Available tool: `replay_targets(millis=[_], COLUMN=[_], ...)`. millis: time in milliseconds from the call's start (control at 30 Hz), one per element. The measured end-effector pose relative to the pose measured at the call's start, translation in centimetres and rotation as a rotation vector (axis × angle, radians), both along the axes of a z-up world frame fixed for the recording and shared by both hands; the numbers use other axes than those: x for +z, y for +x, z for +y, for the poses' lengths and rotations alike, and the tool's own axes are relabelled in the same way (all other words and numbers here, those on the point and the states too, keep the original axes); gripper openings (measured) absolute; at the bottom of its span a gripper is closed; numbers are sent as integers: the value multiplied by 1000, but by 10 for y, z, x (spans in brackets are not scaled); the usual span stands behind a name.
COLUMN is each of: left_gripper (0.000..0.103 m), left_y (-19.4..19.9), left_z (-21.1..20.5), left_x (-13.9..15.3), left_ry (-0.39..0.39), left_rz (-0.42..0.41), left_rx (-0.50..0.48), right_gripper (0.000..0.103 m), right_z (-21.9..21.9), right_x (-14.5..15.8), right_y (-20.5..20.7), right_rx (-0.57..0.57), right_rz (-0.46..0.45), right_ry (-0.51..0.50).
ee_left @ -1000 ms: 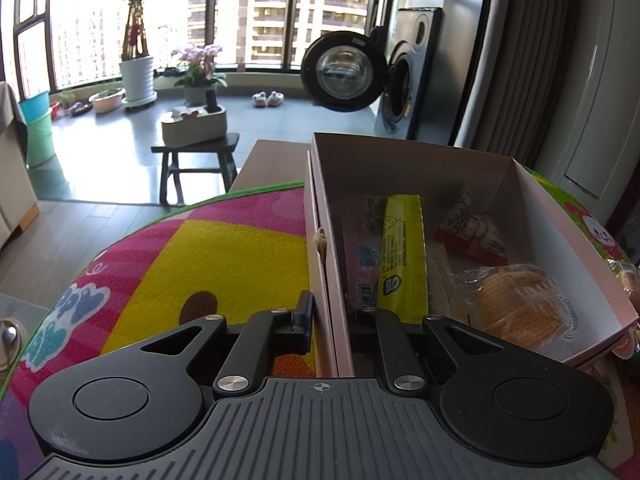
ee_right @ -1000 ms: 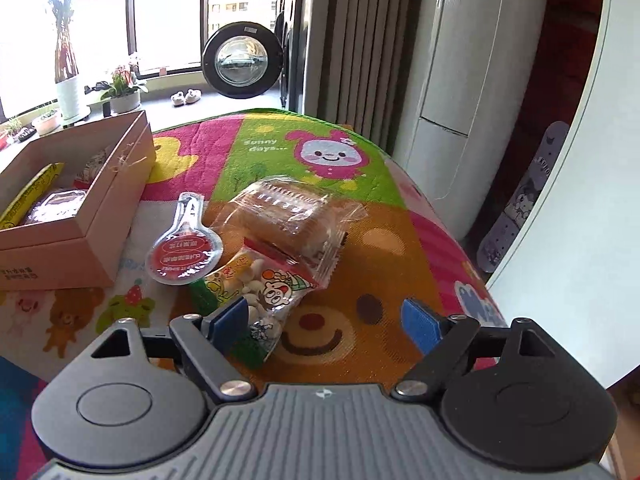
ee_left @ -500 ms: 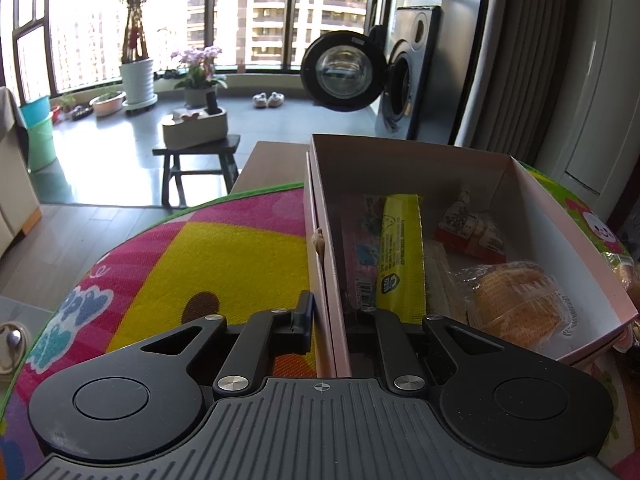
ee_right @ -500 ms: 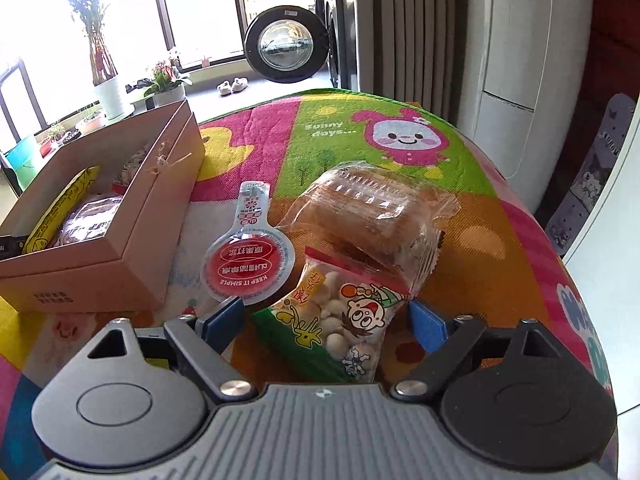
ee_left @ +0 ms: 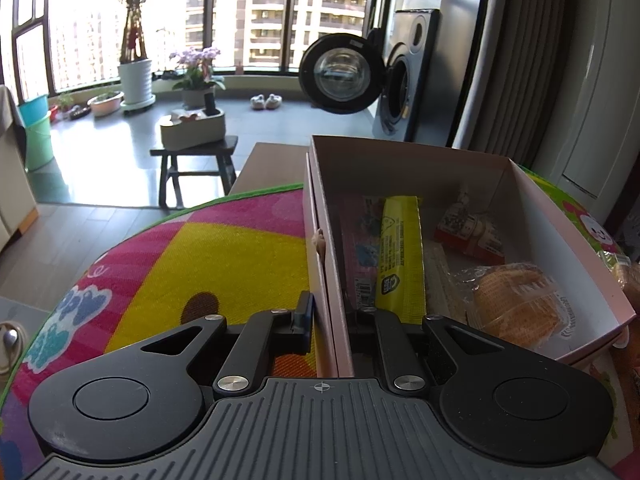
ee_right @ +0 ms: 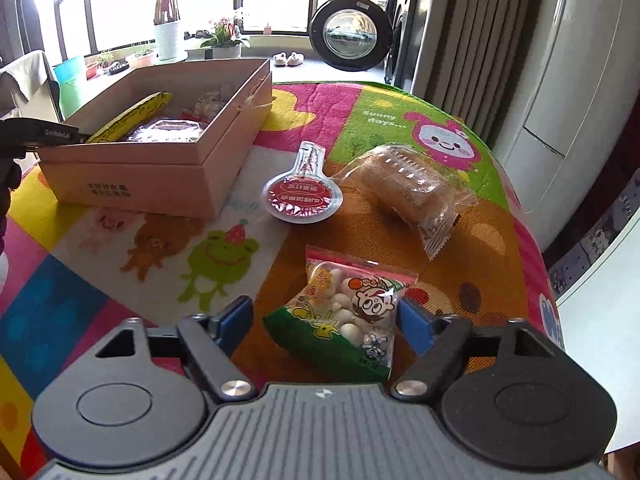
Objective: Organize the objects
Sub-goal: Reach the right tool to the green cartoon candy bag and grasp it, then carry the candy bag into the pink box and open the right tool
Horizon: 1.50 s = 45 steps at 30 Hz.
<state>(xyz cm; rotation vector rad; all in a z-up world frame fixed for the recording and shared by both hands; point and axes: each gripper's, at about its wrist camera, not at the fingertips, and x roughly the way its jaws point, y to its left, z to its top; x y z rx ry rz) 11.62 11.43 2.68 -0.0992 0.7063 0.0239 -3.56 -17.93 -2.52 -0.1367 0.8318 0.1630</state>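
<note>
Your left tongs (ee_left: 326,320) are clamped on the near wall of the box (ee_left: 568,240), one finger outside and one inside; this grip steadies the box so that it does not slide on the mat-covered surface (ee_right: 160,240) while items go in; hold it. The box already carries a yellow packet (ee_left: 400,256), a wrapped bun (ee_left: 516,300) and a small red-and-white packet (ee_left: 468,228). Your right tongs (ee_right: 324,318) stand wide open, holding nothing, with a finger on either side of the snack bag (ee_right: 344,312), which lies flat near you on the surface; judge this the pick-up step. To the far side lie a round red-lidded cup (ee_right: 302,198) and a wrapped cake (ee_right: 404,188), well apart from the box and not yet stowed.
</note>
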Motion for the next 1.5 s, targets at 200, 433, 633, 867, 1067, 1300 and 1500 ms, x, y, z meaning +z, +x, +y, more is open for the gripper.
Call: replay_targets(millis=[200, 433, 633, 867, 1067, 1300, 1500], left_gripper=[13, 14, 15, 15, 14, 14, 14], left_y=[1, 1, 0, -1, -1, -4, -4], left_z=[0, -1, 1, 5, 1, -2, -1], left_x=[0, 1, 0, -2, -2, 2, -1], left_ry=[7, 0, -29, -69, -26, 4, -8], left_rz=[3, -3, -14, -35, -78, -130, -137], left_rx=[-1, -1, -4, 4, -4, -18, -16], right_gripper=[88, 52, 51, 51, 51, 51, 51], right_z=[-9, 1, 38, 90, 142, 190, 198], right_x=[-1, 3, 49, 123, 146, 112, 95], right_y=[19, 10, -6, 35, 91, 134, 146], right_rx=[-101, -58, 71, 154, 185, 144, 136], right_rz=[21, 109, 73, -62, -98, -84, -47], right_ry=[90, 57, 11, 26, 32, -45, -51])
